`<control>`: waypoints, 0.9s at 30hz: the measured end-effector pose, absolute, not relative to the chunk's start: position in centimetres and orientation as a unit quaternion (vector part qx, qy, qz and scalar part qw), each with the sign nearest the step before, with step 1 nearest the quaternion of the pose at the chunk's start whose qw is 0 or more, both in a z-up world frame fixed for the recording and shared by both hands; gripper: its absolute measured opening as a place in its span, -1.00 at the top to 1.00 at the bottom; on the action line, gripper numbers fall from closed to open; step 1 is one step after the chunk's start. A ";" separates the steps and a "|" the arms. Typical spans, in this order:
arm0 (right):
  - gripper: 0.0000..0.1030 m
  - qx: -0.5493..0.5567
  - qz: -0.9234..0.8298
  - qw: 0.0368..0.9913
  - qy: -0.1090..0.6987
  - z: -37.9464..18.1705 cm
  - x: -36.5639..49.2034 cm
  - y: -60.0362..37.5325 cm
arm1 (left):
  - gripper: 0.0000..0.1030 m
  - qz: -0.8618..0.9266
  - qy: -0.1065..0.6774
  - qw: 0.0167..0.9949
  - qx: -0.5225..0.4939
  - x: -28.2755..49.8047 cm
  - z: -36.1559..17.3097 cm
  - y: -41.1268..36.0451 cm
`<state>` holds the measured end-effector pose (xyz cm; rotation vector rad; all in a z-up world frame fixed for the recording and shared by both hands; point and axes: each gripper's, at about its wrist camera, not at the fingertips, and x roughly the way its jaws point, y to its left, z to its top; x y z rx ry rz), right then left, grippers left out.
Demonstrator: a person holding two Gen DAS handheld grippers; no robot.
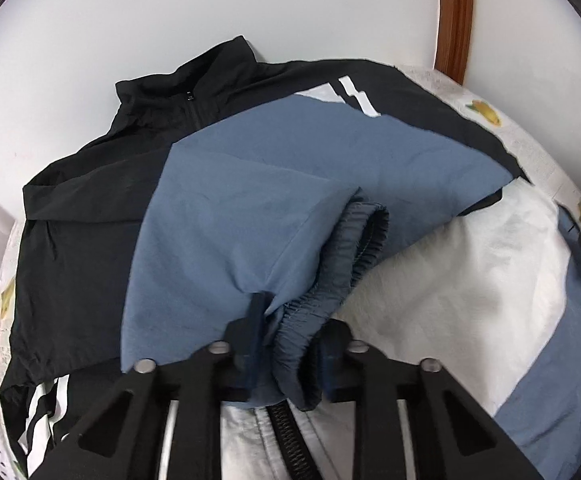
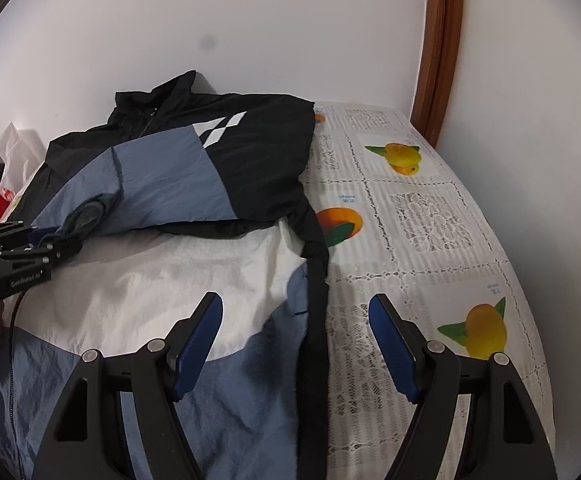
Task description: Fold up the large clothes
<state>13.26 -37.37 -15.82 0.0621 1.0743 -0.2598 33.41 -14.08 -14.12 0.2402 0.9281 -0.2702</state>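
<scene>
My left gripper [image 1: 290, 344] has its two fingers pinched on the gathered elastic cuff [image 1: 342, 280] of the blue sleeve [image 1: 230, 220], the cuff bunched between the pads and spilling out ahead of them. The sleeve belongs to the black, blue and white windbreaker jacket [image 2: 178, 248], which lies zip-up on the lace tablecloth printed with oranges and lemons [image 2: 422, 220]; ahead of my left fingers the sleeve is drawn across the chest toward the black stand-up collar [image 1: 194, 80]. My right gripper [image 2: 296, 344] is spread wide and holds nothing, hovering over the jacket's right edge: the left pad sits above blue-and-white cloth, the right pad above bare tablecloth, with the black side seam strip [image 2: 316, 300] between them. Judgement: sleeve fold-in in progress, body fold not yet started. Risks: the thin slippery cuff could slide out of my left pinch if I pull sideways, since only a bunched edge is caught; dragging the sleeve could rumple the smooth white panel below it; releasing while the sleeve is still humped would leave a bulge under later folds. If my right fingers come down where they are, they may pinch lace along with the seam and lift the cloth too
</scene>
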 end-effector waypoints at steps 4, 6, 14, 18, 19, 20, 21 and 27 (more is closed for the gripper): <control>-0.45 0.018 -0.112 0.855 0.507 -14.8 13.9 -35.7 | 0.76 -0.126 0.431 0.888 0.098 33.0 -12.2 -12.4; -0.45 0.009 -0.105 0.858 0.502 -14.0 14.4 -34.6 | 0.76 -0.116 0.419 0.896 0.087 32.8 -10.9 -11.0; -0.45 -0.003 -0.083 0.869 0.488 -12.6 17.7 -31.3 | 0.76 -0.041 0.385 0.922 0.028 33.5 -7.2 -3.1; -0.45 -0.005 -0.080 0.871 0.485 -13.2 20.0 -30.5 | 0.76 -0.001 0.388 0.922 -0.005 34.6 -7.6 1.4; -0.45 -0.005 -0.080 0.871 0.485 -13.5 20.6 -30.3 | 0.76 0.005 0.392 0.920 -0.015 35.0 -8.0 2.4; -0.45 -0.005 -0.081 0.871 0.485 -13.8 21.2 -30.2 | 0.76 0.010 0.396 0.918 -0.022 35.2 -8.3 3.2; -0.45 -0.005 -0.083 0.871 0.485 -14.1 21.7 -30.1 | 0.76 0.015 0.404 0.914 -0.032 35.7 -9.0 4.2; -0.45 -0.004 -0.098 0.857 0.506 -17.2 24.1 -30.4 | 0.51 0.041 0.431 0.900 -0.050 36.7 -12.4 6.6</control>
